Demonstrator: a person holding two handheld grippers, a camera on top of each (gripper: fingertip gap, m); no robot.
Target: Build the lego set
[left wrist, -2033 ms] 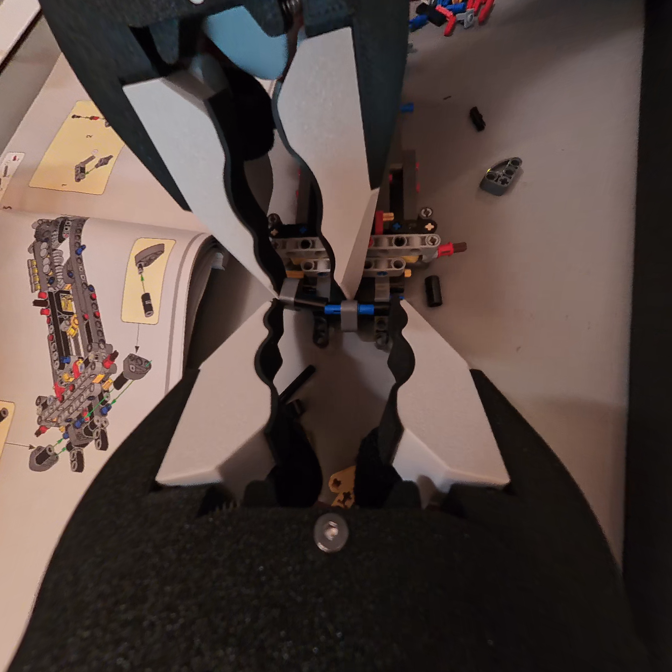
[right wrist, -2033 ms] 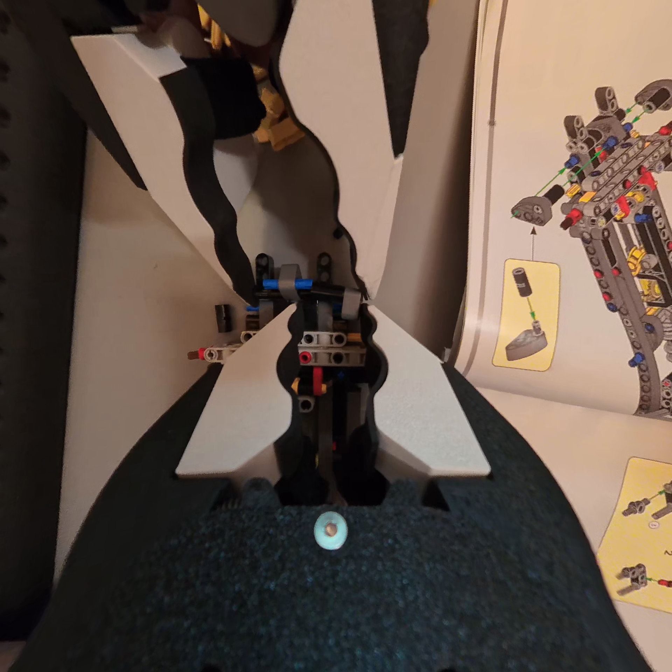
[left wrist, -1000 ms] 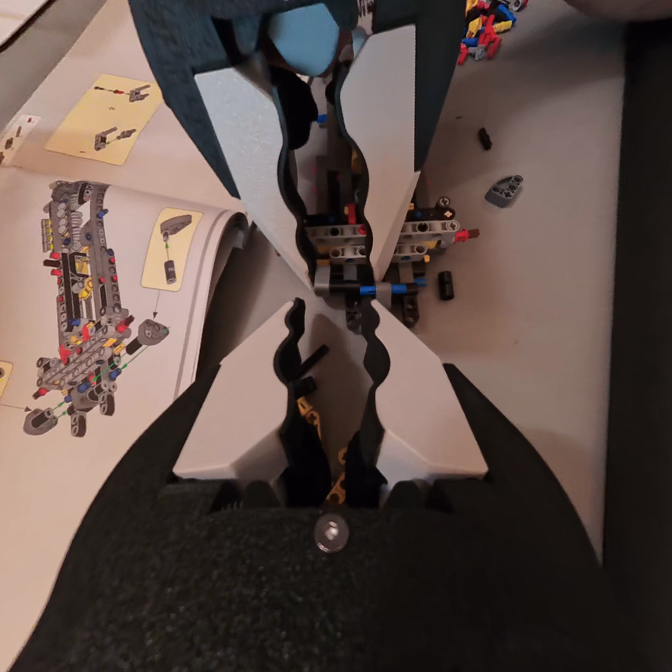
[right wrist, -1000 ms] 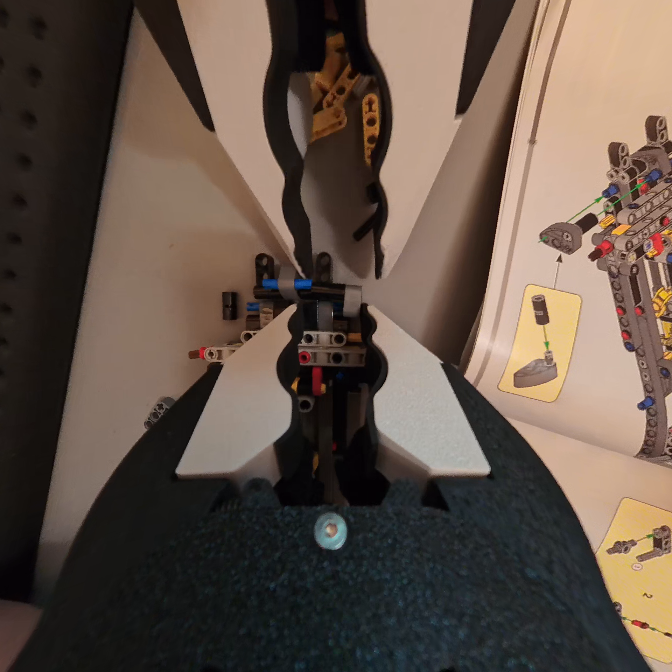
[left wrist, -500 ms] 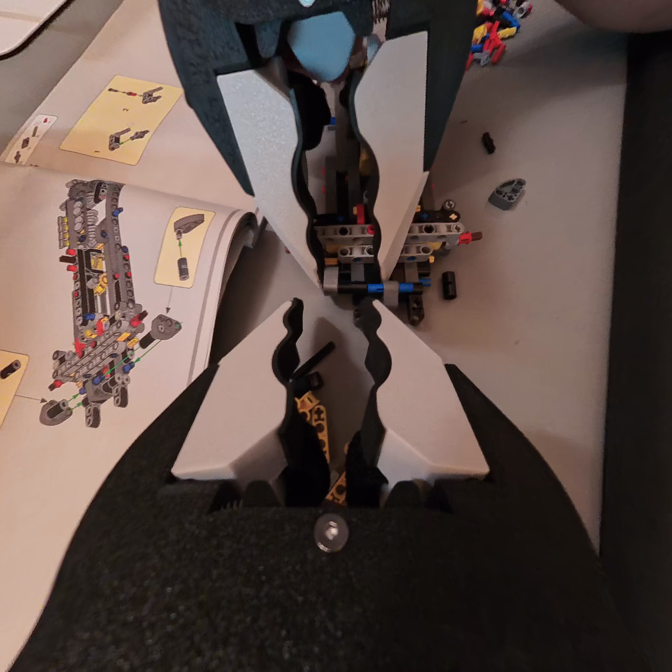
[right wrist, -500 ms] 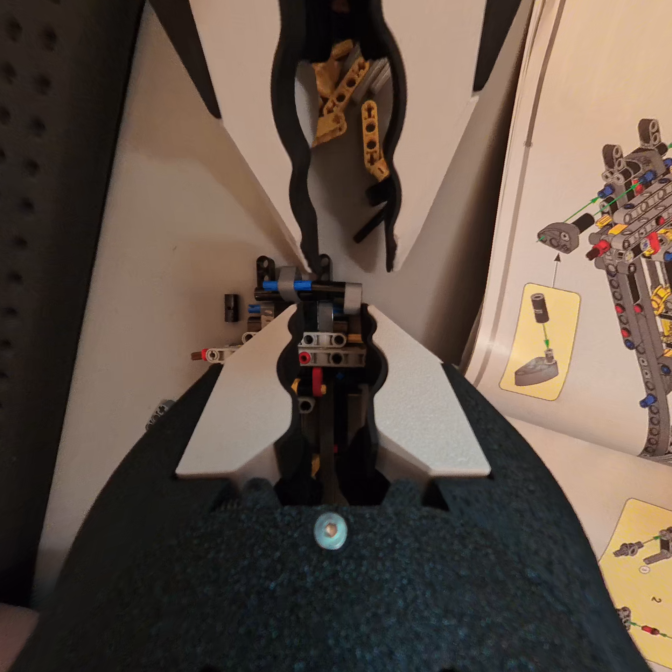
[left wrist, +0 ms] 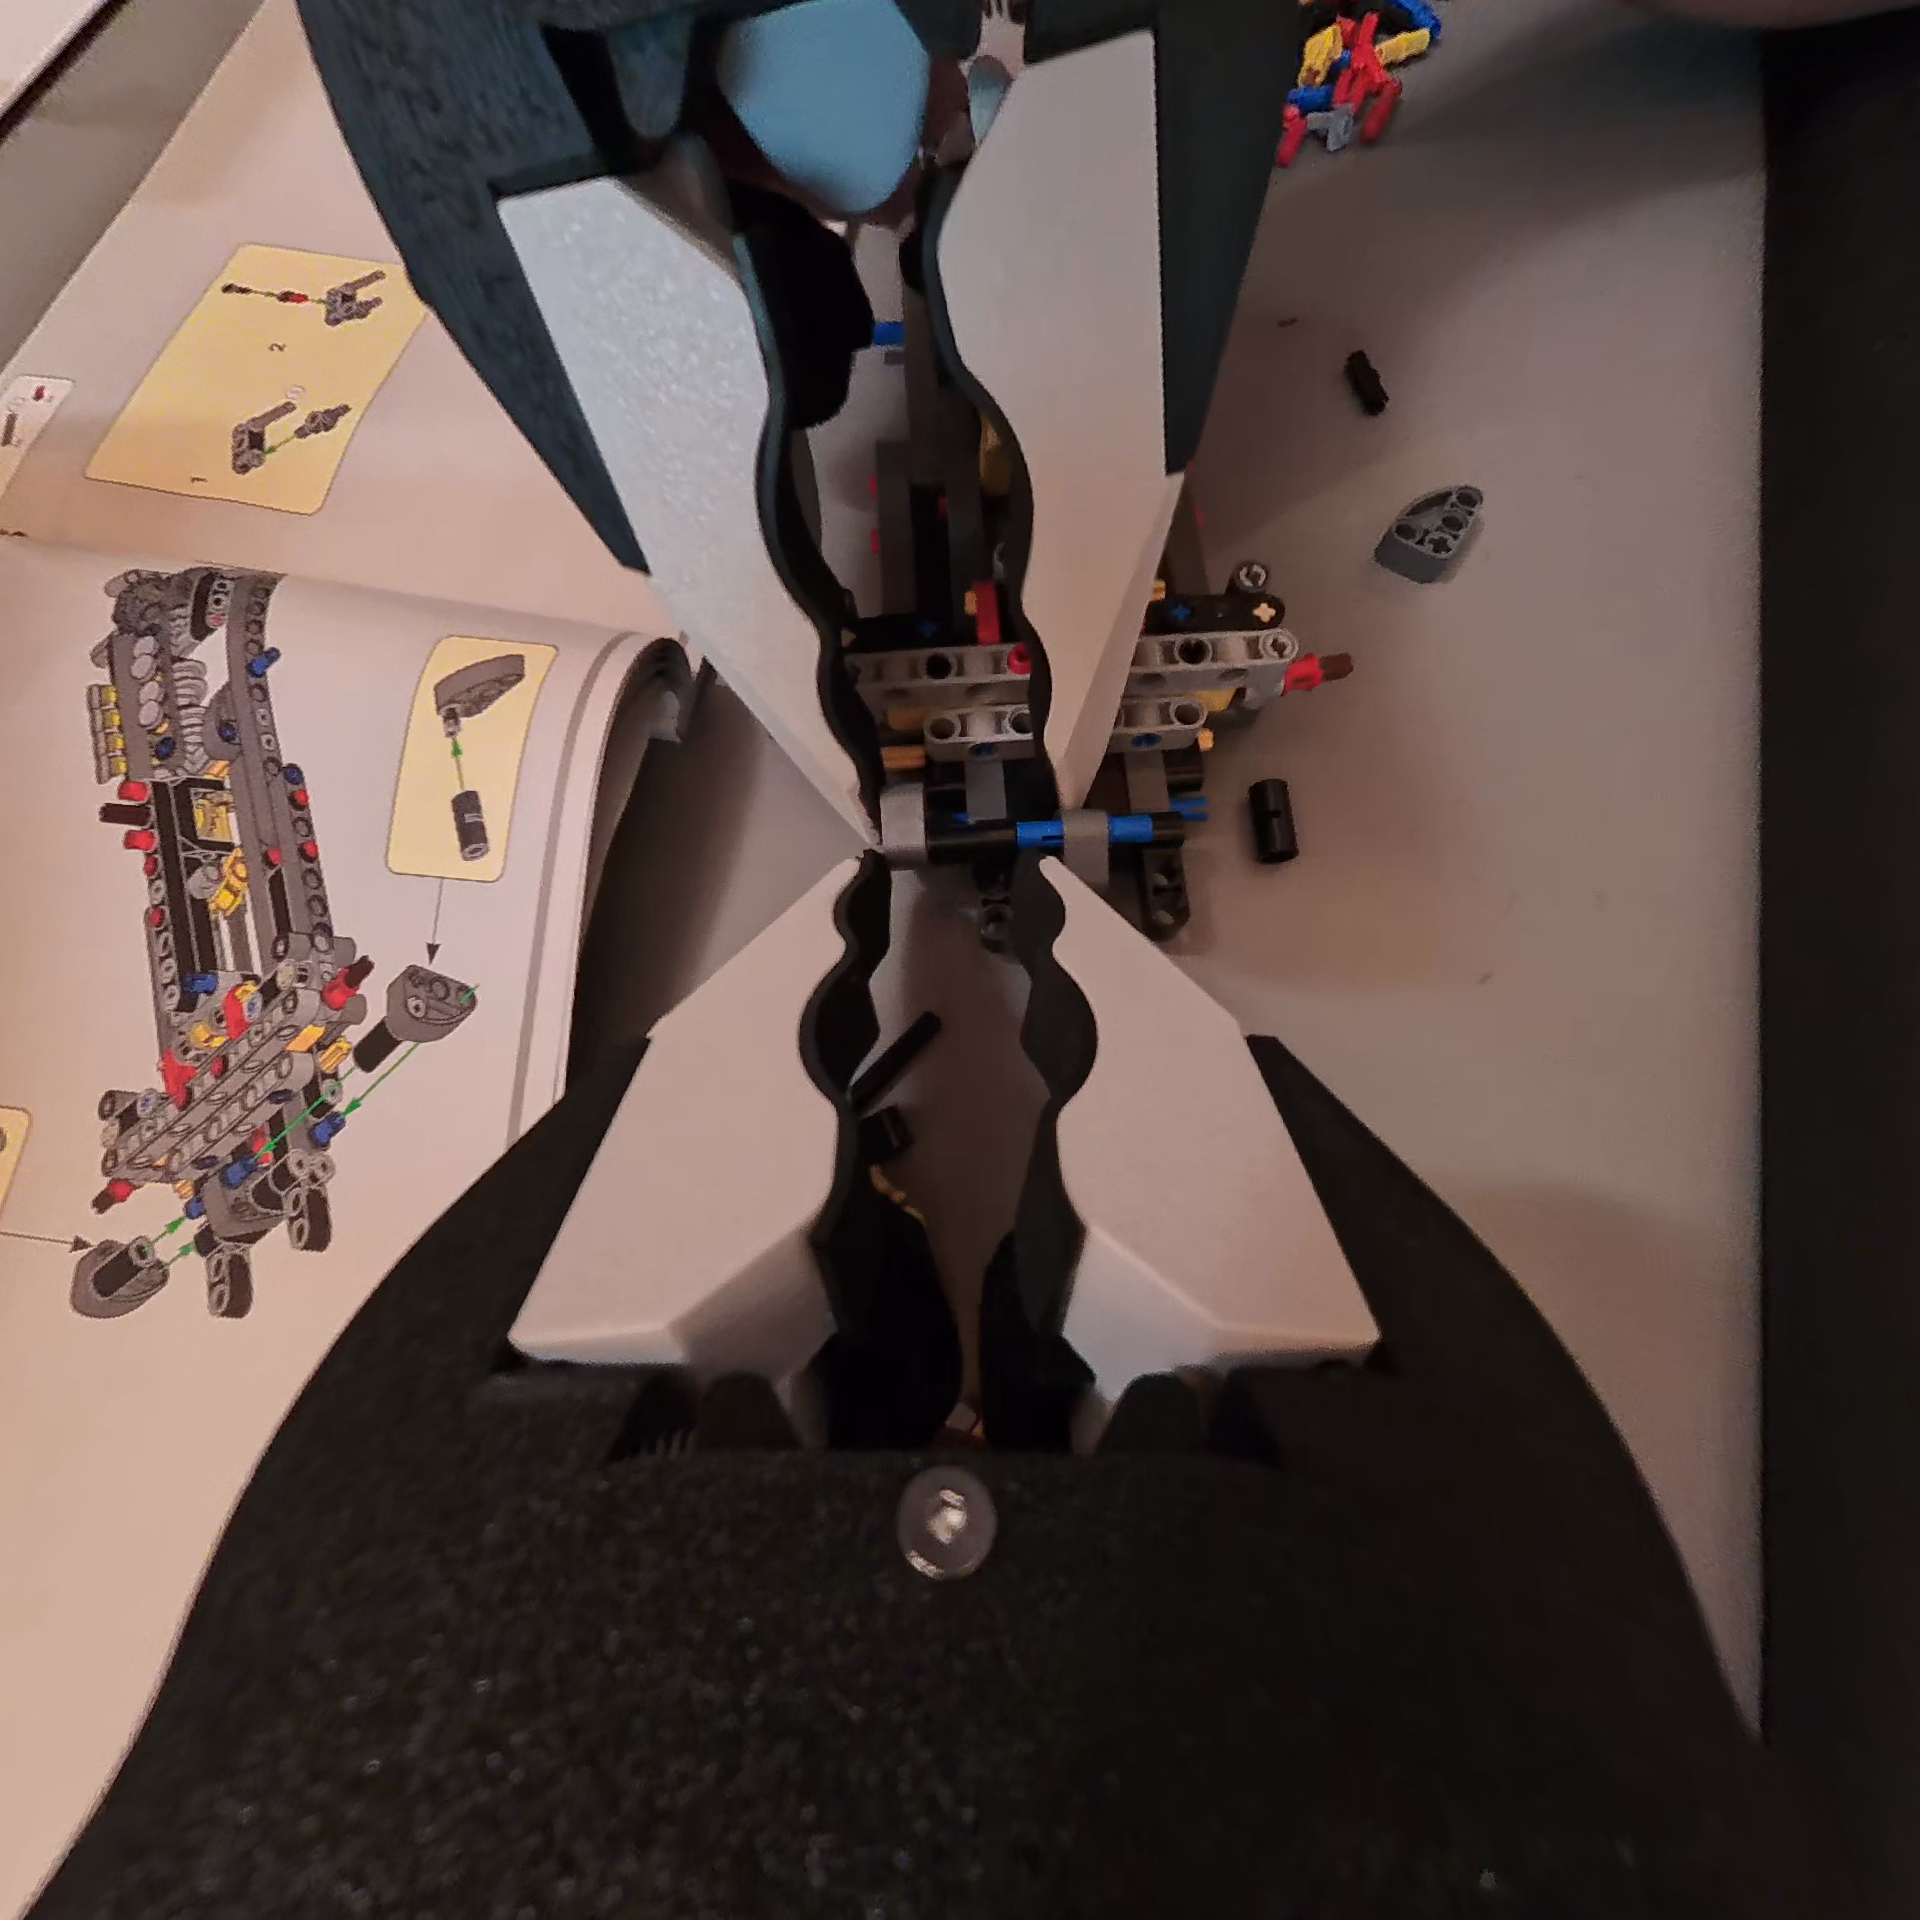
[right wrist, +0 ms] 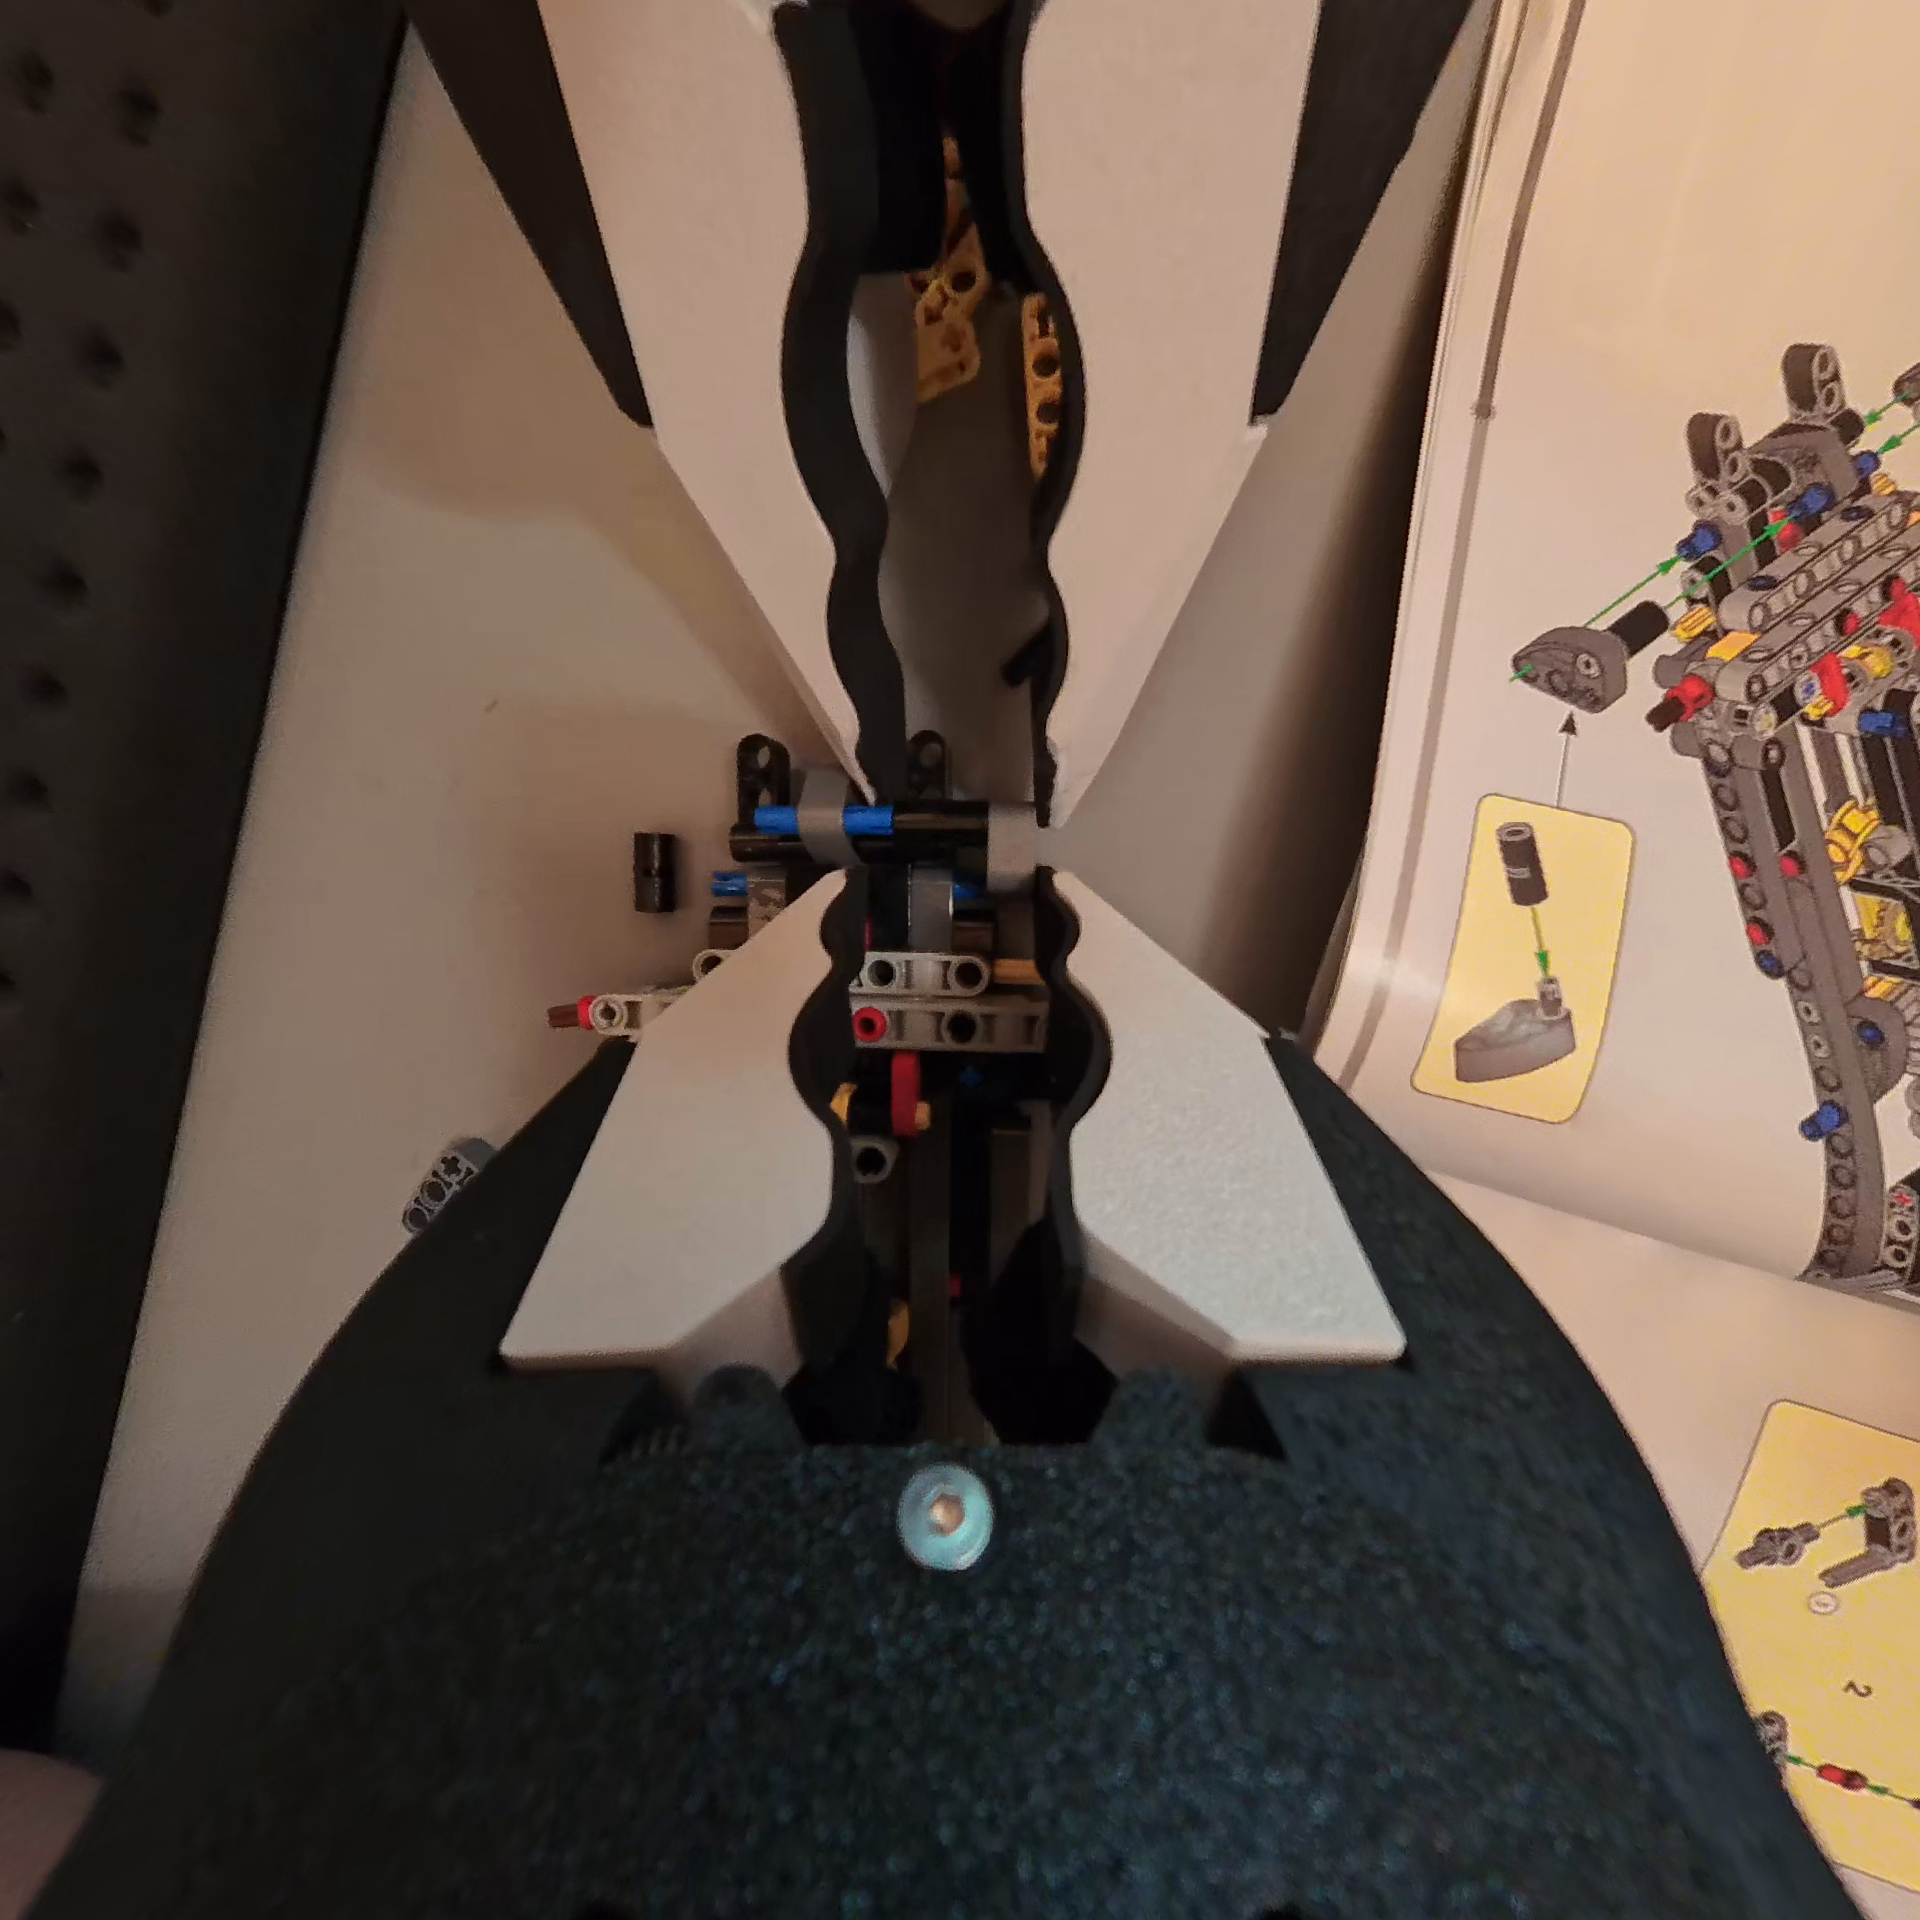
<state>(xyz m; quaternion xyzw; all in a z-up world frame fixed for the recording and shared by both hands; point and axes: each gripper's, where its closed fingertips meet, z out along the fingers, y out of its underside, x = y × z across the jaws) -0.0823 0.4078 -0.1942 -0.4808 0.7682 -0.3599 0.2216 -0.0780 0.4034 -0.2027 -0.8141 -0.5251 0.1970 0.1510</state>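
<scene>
On the left lies the open instruction booklet (left wrist: 312,831), with drawings of the model on its pages. It rests on the pale table (left wrist: 1507,1039).

In the middle, the two grippers meet nose to nose. The left gripper (left wrist: 951,883) comes from below in the left wrist view. Its two white fingers (left wrist: 727,1143) sit a little apart, with nothing held between them. Their tips are right at the end of the lego model (left wrist: 1039,748), by its black bar with blue bits. I cannot tell if the tips touch it.

The right gripper (right wrist: 940,894) comes from the other side. Its fingers are closed around the lego model, which runs back between them. The model is grey and black, with red, yellow and blue pins.

To the right of the model, a small black tube piece (left wrist: 1273,821) lies just beside it. Farther right is a curved grey piece (left wrist: 1432,532), and another small black piece (left wrist: 1365,381) lies above. A pile of red, blue and yellow pieces (left wrist: 1345,73) sits at the top right.
</scene>
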